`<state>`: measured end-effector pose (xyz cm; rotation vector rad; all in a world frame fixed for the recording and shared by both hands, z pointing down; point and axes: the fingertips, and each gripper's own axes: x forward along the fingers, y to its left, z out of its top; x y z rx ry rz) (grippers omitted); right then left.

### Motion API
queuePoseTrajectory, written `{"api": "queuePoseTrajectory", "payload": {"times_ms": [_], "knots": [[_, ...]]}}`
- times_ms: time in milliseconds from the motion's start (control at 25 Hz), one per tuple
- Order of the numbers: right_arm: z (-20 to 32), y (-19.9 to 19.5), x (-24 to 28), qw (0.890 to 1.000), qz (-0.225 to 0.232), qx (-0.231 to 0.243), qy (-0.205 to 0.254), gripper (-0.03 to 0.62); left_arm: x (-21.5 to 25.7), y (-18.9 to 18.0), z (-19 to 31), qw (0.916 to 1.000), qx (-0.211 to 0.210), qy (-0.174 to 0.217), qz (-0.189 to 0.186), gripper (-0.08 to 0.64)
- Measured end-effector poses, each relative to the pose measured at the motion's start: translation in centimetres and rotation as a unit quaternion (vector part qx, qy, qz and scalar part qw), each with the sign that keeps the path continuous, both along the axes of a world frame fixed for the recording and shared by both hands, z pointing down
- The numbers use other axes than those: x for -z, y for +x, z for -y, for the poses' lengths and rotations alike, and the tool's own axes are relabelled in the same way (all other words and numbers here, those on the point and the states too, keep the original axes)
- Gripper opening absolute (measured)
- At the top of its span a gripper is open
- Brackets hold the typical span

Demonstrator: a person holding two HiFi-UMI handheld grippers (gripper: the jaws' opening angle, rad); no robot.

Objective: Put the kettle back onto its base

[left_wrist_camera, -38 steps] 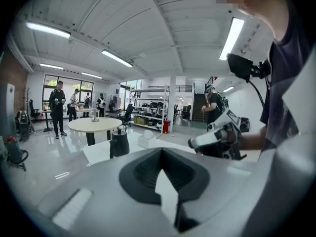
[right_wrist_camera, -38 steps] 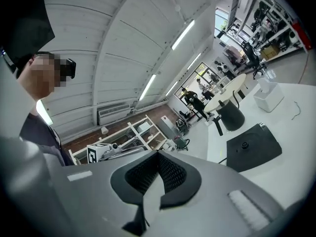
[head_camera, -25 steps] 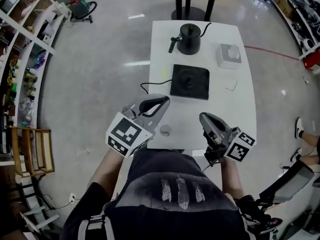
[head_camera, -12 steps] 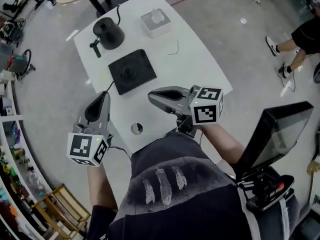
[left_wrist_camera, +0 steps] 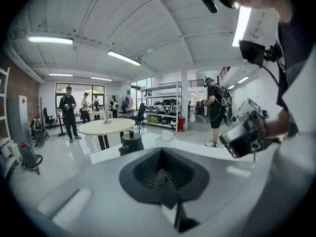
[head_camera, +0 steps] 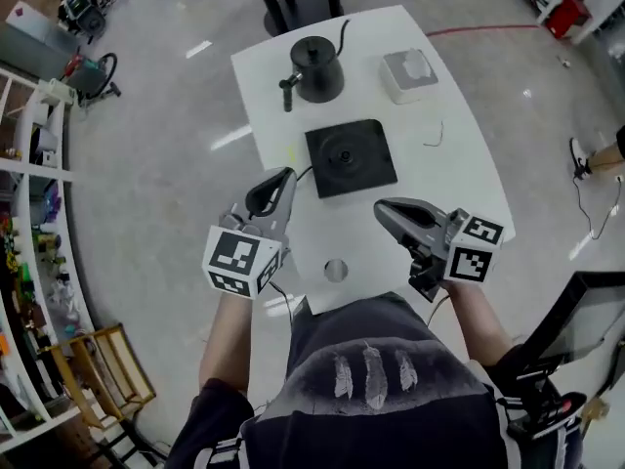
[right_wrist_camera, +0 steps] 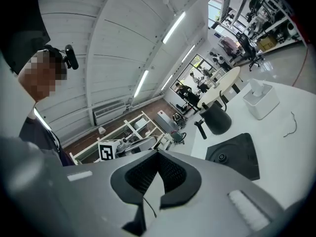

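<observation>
Spanning the middle of the head view: white surface (head_camera: 459,164). Left tongs (head_camera: 285,177) and right tongs (head_camera: 383,209) hover over its near edge, lower centre, both clenched, nothing in them. Black square base (head_camera: 350,156) sits mid-surface. Black gooseneck kettle (head_camera: 317,71) stands off the base, toward frame top. White box (head_camera: 408,74) is right of it.

The white surface (head_camera: 459,184) bears the black base (head_camera: 350,156). Beyond the base stands the kettle (head_camera: 317,69), beyond-right a white box (head_camera: 408,74), nearer a small disc (head_camera: 336,270).
</observation>
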<state>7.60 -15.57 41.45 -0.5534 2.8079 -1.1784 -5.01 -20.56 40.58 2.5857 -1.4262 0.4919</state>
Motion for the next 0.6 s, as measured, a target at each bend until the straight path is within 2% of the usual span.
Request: {"api": "queuePoseTrajectory", "payload": {"times_ms": [200, 360, 400, 440, 480, 560, 600], "knots": [[1.7, -5.1, -1.4, 1.000, -0.021, 0.007, -0.008, 0.002, -0.9, -5.2, 3.8, 0.9998, 0.013, 0.011, -0.003, 0.002], [1.8, -7.5, -2.2, 0.999, -0.040, 0.014, -0.024, 0.002, -2.4, -7.4, 8.1, 0.9996, 0.019, 0.005, -0.021, 0.003], [1.8, -7.9, -2.4, 0.999, -0.044, 0.015, -0.027, 0.002, -3.1, -7.7, 9.3, 0.9996, 0.018, 0.001, -0.022, 0.050], [1.7, -8.2, -2.6, 0.998, -0.048, 0.015, -0.030, 0.002, -3.8, -7.9, 10.6, 0.9997, 0.017, -0.004, -0.020, 0.174], [1.8, -8.4, -2.8, 0.998, -0.052, 0.013, -0.032, 0.002, -4.7, -8.1, 11.9, 0.9997, 0.017, -0.008, -0.014, 0.254], [1.9, -8.3, -3.2, 0.998, -0.059, 0.006, -0.036, 0.002, -6.7, -8.4, 14.6, 0.9997, 0.017, -0.016, 0.010, 0.335], [2.0, -8.2, -3.4, 0.997, -0.061, 0.003, -0.039, 0.002, -7.7, -8.6, 15.9, 0.9993, 0.018, -0.019, 0.026, 0.351]]}}
